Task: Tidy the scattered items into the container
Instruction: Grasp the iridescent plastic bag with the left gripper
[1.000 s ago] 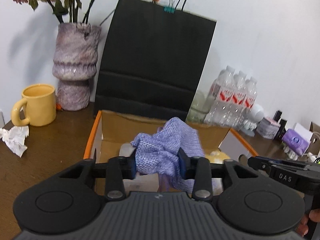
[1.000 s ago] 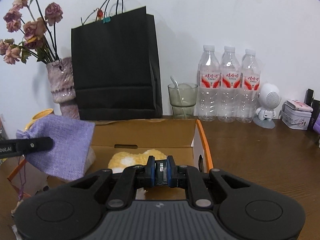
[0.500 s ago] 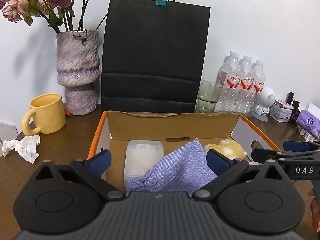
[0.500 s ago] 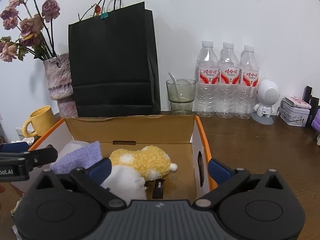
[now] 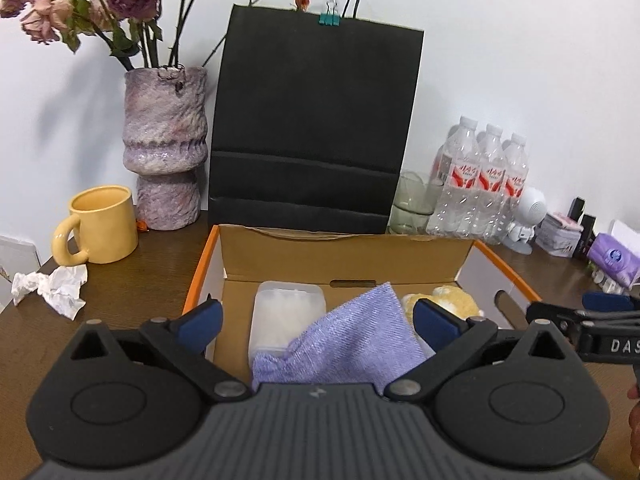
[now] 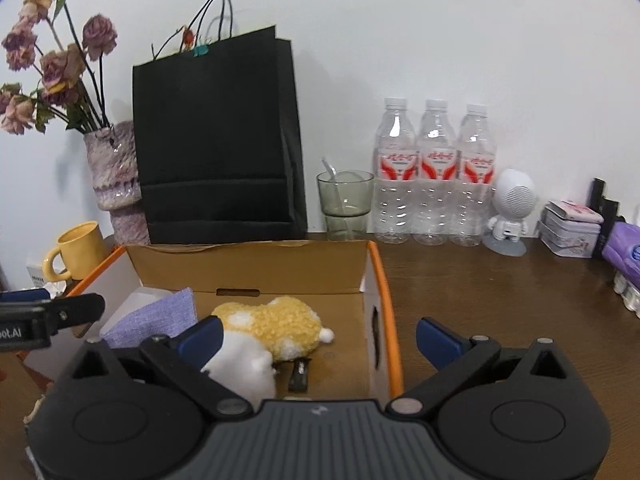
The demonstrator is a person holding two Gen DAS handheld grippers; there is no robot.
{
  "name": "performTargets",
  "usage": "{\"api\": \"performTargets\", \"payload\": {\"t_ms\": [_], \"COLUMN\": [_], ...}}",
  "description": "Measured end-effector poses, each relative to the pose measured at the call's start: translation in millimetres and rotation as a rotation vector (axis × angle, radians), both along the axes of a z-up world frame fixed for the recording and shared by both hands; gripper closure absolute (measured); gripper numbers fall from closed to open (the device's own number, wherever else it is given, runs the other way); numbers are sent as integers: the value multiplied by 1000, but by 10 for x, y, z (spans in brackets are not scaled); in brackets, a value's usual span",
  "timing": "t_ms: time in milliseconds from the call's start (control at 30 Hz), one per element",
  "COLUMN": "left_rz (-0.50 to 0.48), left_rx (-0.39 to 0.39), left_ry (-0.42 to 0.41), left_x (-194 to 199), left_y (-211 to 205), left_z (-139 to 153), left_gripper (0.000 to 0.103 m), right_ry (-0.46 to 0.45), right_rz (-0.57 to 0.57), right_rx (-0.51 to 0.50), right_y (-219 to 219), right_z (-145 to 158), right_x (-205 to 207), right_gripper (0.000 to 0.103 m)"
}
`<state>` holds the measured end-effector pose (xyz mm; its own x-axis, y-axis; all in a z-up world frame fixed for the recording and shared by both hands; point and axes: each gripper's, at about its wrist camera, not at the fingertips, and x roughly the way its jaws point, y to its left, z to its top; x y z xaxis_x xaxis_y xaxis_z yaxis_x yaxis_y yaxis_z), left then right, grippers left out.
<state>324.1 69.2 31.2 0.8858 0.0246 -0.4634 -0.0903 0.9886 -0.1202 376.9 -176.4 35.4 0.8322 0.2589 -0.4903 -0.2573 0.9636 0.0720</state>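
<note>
An open cardboard box with orange edges (image 5: 344,258) (image 6: 256,266) sits on the brown table. Inside lie a purple cloth (image 5: 352,344) (image 6: 156,318), a clear plastic container (image 5: 286,310), a yellow-and-white plush toy (image 6: 276,328) (image 5: 456,300) and a small black item (image 6: 300,374). My left gripper (image 5: 318,320) is open above the box's near edge, over the cloth. My right gripper (image 6: 318,338) is open above the box's right part, over the plush.
Behind the box stand a black paper bag (image 5: 316,128), a vase of dried flowers (image 5: 166,144), a glass (image 6: 346,204) and three water bottles (image 6: 436,172). A yellow mug (image 5: 100,230) and crumpled tissue (image 5: 52,288) lie left. A small robot figure (image 6: 510,208), tin and purple pack sit right.
My left gripper opened and let the purple cloth fall into the box. My right gripper opened and dropped the small black item into the box. Both pulled back slightly.
</note>
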Motion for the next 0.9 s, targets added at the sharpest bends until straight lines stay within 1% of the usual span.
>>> {"api": "performTargets", "payload": {"t_ms": [267, 333, 433, 567, 767, 900], "left_rz": [-25, -29, -21, -40, -71, -81], "left_rx": [9, 17, 14, 15, 31, 56], "left_ry": [10, 15, 13, 31, 63, 87], "left_x": [-416, -538, -722, -900, -996, -938], "left_y": [-214, -284, -349, -440, -558, -614], "left_z": [-15, -50, -130, -256, -458, -559], "left_gripper": [0, 0, 0, 0, 0, 0], "right_ry": [4, 9, 42, 58, 75, 66], "right_rz": [4, 4, 18, 18, 23, 32], "right_rx": [-25, -22, -19, -30, -40, -65], "right_y": [-212, -256, -302, -344, -332, -267], "right_z": [-83, -152, -263, -398, -548, -597], "right_x": [-492, -618, -729, -848, -916, -880], "right_gripper": [0, 0, 0, 0, 1, 5]}}
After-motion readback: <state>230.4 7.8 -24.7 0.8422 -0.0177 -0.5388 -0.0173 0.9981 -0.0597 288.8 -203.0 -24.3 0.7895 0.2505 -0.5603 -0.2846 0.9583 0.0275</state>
